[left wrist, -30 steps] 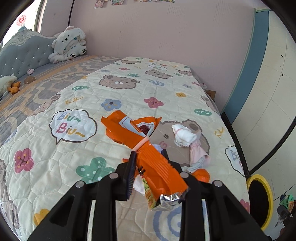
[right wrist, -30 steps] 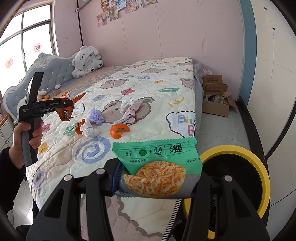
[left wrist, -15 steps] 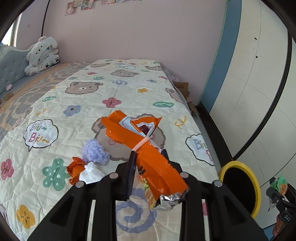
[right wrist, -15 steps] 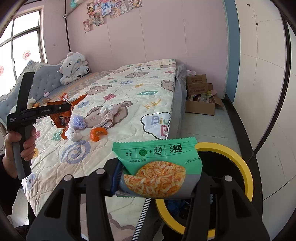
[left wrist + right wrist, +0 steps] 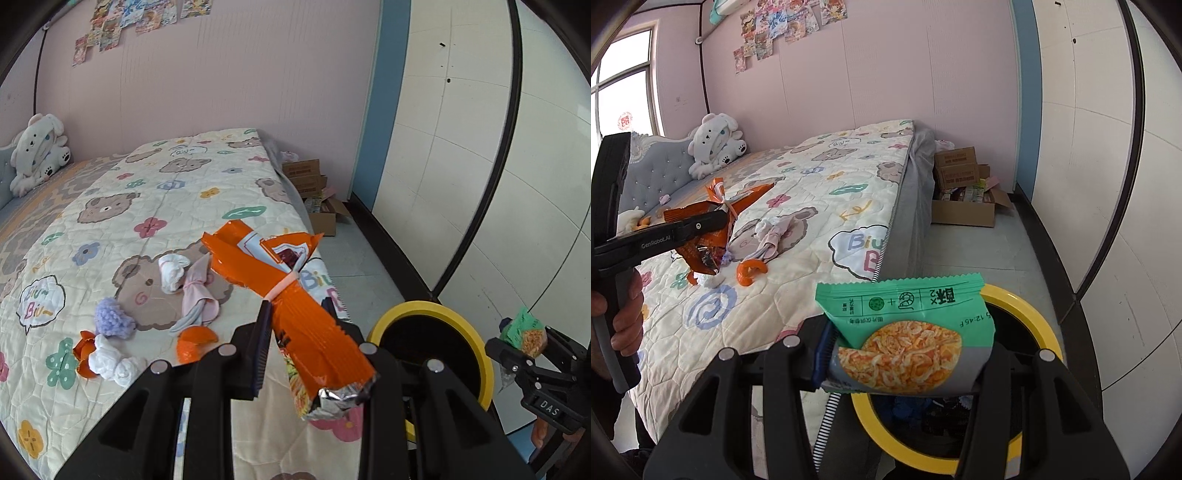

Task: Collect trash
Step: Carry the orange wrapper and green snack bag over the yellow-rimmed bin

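Bin (image 5: 476, 339) sits on floor right of bed (image 5: 155, 206); your socks (image 5: 173, 271) & peels (image 5: 195, 338) lie on bed, boxes (image 5: 960, 195) behind bin by wall.

Both grippers swung toward yellow-rimmed bin (image 5: 476, 332) — closer.

Yellow-rimmed bin (image 5: 1043, 334): its near rim and most of the inside hidden behind the green snack bag (image 5: 905, 339) and gripper arms; contents dark, can't tell. Bin's lower edge in the left wrist view is also covered by the gripper body. Orange wrapper (image 5: 295, 314): print on it too folded to read. Cardboard boxes (image 5: 960, 195): contents too small to identify. Person's hand (image 5: 624, 317) cut off by the left edge. Wall posters (image 5: 783, 26) too small to make out.
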`<action>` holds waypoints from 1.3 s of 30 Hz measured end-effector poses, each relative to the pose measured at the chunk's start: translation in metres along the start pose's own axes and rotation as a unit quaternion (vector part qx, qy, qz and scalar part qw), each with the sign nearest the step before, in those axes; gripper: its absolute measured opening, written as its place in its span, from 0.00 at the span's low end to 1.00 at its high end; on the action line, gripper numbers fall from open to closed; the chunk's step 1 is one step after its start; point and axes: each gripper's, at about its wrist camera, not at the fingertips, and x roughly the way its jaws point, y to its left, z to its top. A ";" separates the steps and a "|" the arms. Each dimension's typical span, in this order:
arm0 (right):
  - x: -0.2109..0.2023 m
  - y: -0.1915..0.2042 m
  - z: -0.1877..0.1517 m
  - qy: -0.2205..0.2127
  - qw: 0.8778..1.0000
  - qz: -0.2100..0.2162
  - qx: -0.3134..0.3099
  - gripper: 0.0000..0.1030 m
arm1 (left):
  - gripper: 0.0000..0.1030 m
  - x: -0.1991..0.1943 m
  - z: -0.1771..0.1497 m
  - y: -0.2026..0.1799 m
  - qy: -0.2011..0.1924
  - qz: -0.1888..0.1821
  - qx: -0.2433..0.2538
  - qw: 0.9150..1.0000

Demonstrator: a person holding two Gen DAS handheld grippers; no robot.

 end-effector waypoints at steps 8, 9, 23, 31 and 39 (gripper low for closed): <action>-0.003 -0.024 0.001 -0.003 1.000 -0.021 0.009 0.45 | 0.25 0.010 -0.003 -0.047 0.004 -0.036 0.027 0.999; -0.003 -0.025 0.001 -0.003 1.000 -0.023 0.009 0.45 | 0.25 0.011 -0.004 -0.052 0.004 -0.038 0.031 0.999; 0.015 -0.056 -0.005 0.008 0.999 -0.046 0.019 0.45 | 0.25 0.049 -0.012 -0.093 0.032 -0.073 0.053 0.995; 0.035 -0.076 -0.008 0.017 0.998 -0.053 0.035 0.45 | 0.25 0.083 -0.018 -0.107 0.061 -0.086 0.051 0.993; 0.059 -0.097 -0.010 0.028 0.996 -0.059 0.057 0.45 | 0.26 0.121 -0.031 -0.117 0.097 -0.084 0.039 0.991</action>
